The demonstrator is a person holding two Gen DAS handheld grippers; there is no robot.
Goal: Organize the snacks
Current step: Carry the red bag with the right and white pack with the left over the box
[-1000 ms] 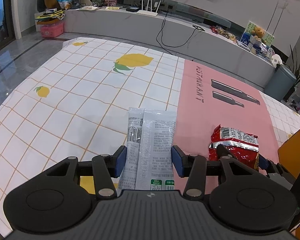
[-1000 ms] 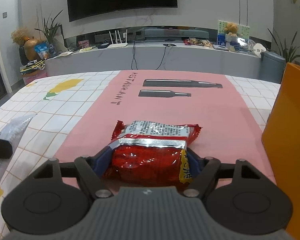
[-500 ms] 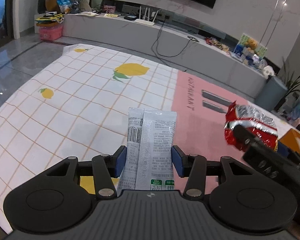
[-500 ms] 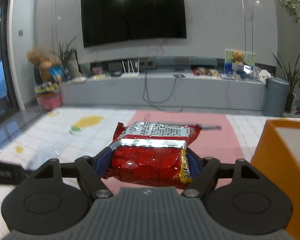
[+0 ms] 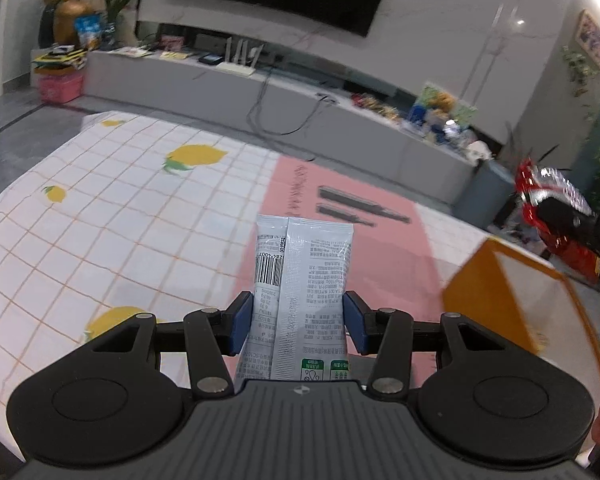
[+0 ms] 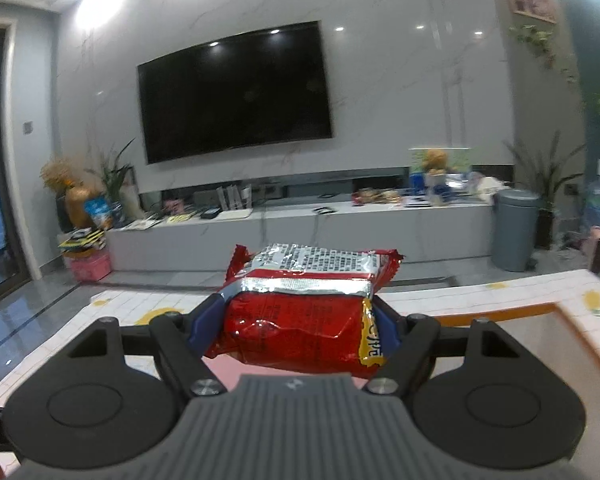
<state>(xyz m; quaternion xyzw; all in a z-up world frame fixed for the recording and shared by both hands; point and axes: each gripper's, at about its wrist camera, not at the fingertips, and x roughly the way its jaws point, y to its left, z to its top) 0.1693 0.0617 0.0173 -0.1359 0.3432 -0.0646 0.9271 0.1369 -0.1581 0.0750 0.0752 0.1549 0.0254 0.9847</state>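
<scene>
Carry step: left tongs (image 5: 298, 322) clenched on grey sachet (image 5: 304, 280), centre frame above worktop (image 5: 100, 220); right tongs (image 6: 296, 330) grasping red bag (image 6: 300, 316), aloft. Next: lower both into orange box (image 5: 512, 292), lower right

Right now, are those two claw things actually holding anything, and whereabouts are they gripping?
Yes. The left gripper pinches a grey-white snack packet across its lower half. The right gripper clamps a red snack bag by its two sides.
</scene>
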